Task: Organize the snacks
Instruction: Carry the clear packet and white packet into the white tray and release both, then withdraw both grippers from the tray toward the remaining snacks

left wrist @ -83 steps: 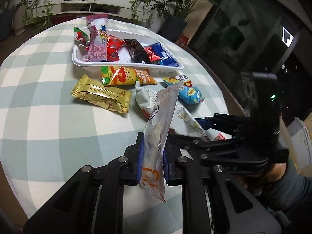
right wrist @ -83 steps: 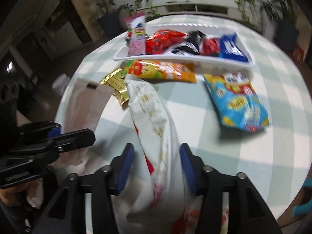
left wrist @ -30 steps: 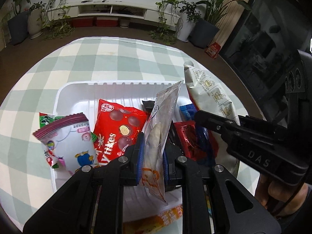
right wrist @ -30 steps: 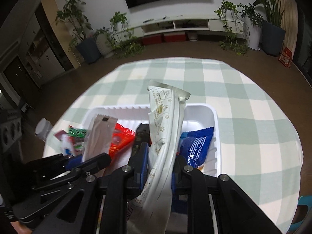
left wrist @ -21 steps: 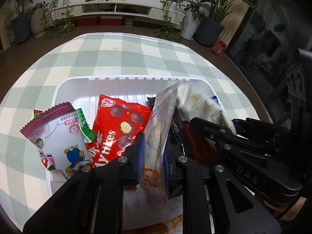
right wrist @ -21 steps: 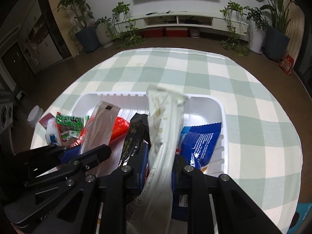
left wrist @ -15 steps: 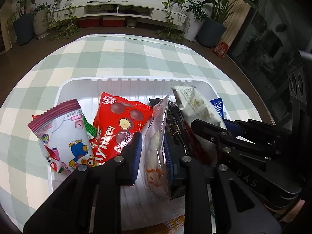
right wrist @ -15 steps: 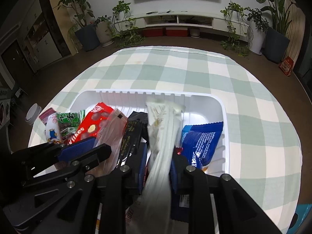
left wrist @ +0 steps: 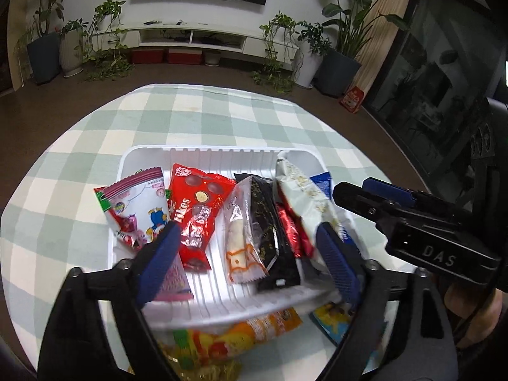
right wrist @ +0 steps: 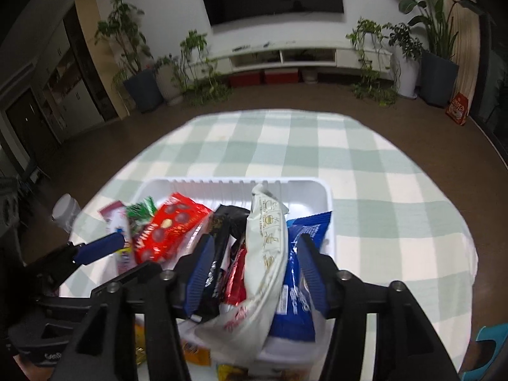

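A white tray (left wrist: 222,151) on the checked table holds several snack packets. My left gripper (left wrist: 247,238) hovers over its near side with jaws opening wide. The clear packet with a pale snack (left wrist: 239,231) lies loose in the tray between them, touching neither pad. My right gripper (right wrist: 255,244) is also opening. The long white packet (right wrist: 266,238) rests between its jaws, free of both pads, and droops over the tray's near rim. Beside these lie a red packet (left wrist: 197,209), a pink cartoon packet (left wrist: 136,203), a black packet (left wrist: 270,222) and a blue packet (right wrist: 304,254).
Outside the tray's near rim lie an orange packet (left wrist: 247,333), a gold one (left wrist: 197,368) and a light-blue one (left wrist: 333,317). A white bottle (right wrist: 65,211) stands by the table's left edge. A hand (left wrist: 470,311) holds the right gripper. Potted plants and a TV bench stand beyond.
Both grippers were shut on their packets over the tray. Both have opened, and the clear and white packets now lie in the tray. Both grippers have drawn back slightly.
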`<action>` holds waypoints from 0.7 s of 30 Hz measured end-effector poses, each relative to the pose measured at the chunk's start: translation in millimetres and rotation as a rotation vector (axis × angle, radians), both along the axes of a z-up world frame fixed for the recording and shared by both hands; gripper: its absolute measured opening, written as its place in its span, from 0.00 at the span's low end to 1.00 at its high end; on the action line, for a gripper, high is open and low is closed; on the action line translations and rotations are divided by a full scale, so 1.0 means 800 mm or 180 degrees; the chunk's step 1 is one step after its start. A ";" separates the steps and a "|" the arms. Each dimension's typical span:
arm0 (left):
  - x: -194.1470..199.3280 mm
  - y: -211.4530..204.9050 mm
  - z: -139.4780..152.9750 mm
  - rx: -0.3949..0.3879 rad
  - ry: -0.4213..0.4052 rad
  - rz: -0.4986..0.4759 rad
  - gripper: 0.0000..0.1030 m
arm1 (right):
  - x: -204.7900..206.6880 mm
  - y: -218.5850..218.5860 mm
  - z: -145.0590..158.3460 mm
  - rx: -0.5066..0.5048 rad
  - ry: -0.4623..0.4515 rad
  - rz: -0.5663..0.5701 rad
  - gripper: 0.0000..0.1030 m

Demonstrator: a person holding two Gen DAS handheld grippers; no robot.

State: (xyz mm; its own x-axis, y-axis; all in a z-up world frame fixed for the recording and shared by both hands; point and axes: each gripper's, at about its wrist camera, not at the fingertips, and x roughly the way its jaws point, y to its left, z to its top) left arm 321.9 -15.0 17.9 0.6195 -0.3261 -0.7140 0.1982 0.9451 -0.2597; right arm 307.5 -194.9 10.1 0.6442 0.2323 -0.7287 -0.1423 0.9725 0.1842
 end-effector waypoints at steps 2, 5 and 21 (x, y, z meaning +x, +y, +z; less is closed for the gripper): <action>-0.021 0.005 0.014 -0.0032 -0.0071 -0.0016 0.92 | -0.021 -0.005 0.015 0.0091 -0.0073 0.0019 0.65; -0.060 0.020 0.031 -0.0062 -0.0178 -0.0062 1.00 | -0.055 -0.012 0.032 0.0209 -0.0212 0.0064 0.72; -0.289 0.080 -0.081 -0.0439 0.0153 0.0205 1.00 | -0.288 -0.057 -0.035 0.1217 -0.0061 -0.0391 0.88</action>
